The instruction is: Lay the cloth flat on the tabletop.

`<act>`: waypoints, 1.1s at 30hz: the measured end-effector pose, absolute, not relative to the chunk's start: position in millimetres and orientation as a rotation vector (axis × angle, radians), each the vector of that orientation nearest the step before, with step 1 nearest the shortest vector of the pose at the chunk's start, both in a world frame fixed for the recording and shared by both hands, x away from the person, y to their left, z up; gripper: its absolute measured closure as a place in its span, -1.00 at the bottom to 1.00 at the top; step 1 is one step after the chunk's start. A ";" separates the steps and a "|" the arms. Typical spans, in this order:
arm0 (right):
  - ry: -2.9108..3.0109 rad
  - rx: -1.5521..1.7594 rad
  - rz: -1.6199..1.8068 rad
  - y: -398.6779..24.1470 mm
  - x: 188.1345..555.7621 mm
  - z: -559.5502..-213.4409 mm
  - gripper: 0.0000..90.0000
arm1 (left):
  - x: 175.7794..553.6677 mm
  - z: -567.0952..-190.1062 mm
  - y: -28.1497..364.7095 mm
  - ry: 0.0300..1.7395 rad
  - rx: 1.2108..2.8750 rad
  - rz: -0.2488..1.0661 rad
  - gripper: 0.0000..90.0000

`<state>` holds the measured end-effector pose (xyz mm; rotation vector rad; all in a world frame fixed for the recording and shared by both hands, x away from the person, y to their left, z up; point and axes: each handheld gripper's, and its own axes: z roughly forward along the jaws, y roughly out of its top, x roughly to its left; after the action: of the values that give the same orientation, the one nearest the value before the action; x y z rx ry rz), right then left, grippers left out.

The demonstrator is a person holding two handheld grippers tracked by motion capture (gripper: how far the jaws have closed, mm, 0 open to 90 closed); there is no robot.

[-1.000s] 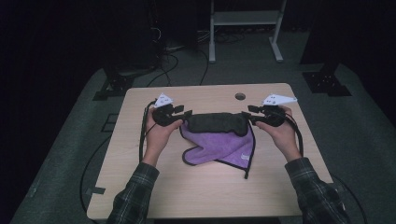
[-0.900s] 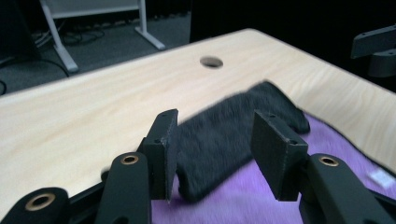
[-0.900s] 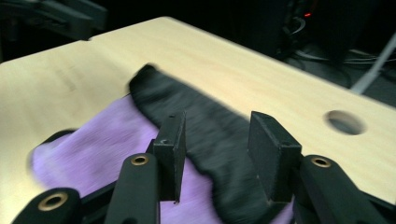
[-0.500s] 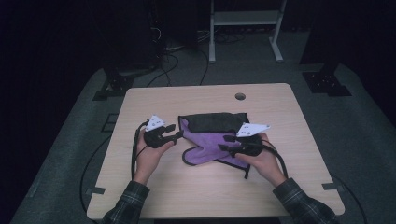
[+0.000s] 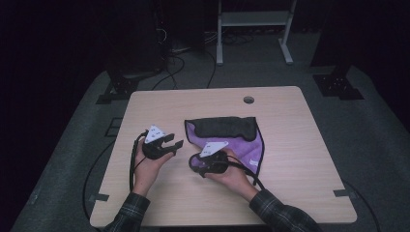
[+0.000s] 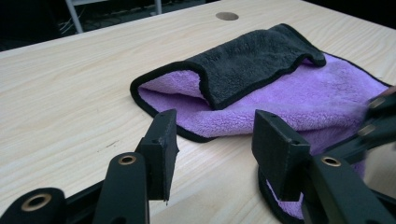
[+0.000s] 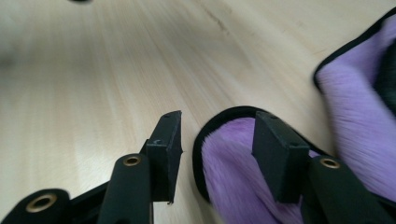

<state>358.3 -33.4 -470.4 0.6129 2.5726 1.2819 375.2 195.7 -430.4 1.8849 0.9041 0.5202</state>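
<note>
A purple cloth (image 5: 244,147) with black edging lies on the wooden table (image 5: 290,193), its far edge folded over as a dark grey strip (image 5: 225,128). My left gripper (image 5: 175,141) hovers left of the cloth, open, with nothing between its jaws; in the left gripper view (image 6: 212,135) the folded cloth (image 6: 261,70) lies just ahead. My right gripper (image 5: 192,163) sits at the cloth's near left corner. Its jaws have just been opening, and in the right gripper view (image 7: 217,135) the rounded corner (image 7: 233,158) lies on the table between them, unpressed.
A round cable hole (image 5: 248,100) sits near the table's far edge. Cables trail from both grippers toward the near edge. Beyond the table stand a white frame's legs (image 5: 220,43) and dark stands on the grey floor. Bare wood surrounds the cloth.
Both grippers have come from the cloth's far corners toward the near side, leaving the grey fold lying on the cloth. The right gripper swung left to the near left corner.
</note>
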 end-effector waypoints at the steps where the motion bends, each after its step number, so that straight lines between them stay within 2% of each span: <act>1: 2.574 0.610 1.257 -29.0 359.7 -473.9 0.15 | 375.2 -430.2 196.0 0.904 1.885 0.521 0.14; 4: 2.573 0.616 1.200 -20.1 363.0 -480.3 0.17 | 375.4 -429.7 197.2 0.895 1.886 0.526 0.16; 6: 2.568 0.640 1.197 -17.8 364.4 -482.2 0.27 | 375.5 -429.6 197.8 0.894 1.890 0.536 0.17; 11: 2.569 0.613 1.191 -21.7 365.0 -482.1 0.80 | 375.3 -429.7 197.0 0.920 1.909 0.536 0.17; 12: 2.574 0.610 1.191 -23.1 365.1 -481.9 0.83 | 375.0 -429.6 196.5 0.930 1.908 0.537 0.16; 21: 2.688 0.562 1.183 -48.7 347.5 -476.6 0.87 | 373.9 -427.4 198.2 0.948 1.911 0.539 0.15; 33: 2.696 0.607 1.179 -126.1 320.5 -457.4 0.89 | 377.9 -429.1 190.1 0.913 1.930 0.517 0.12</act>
<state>320.5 -126.1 -457.4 0.6065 2.6956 1.1787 377.9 190.1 -429.1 1.9302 0.9132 0.5171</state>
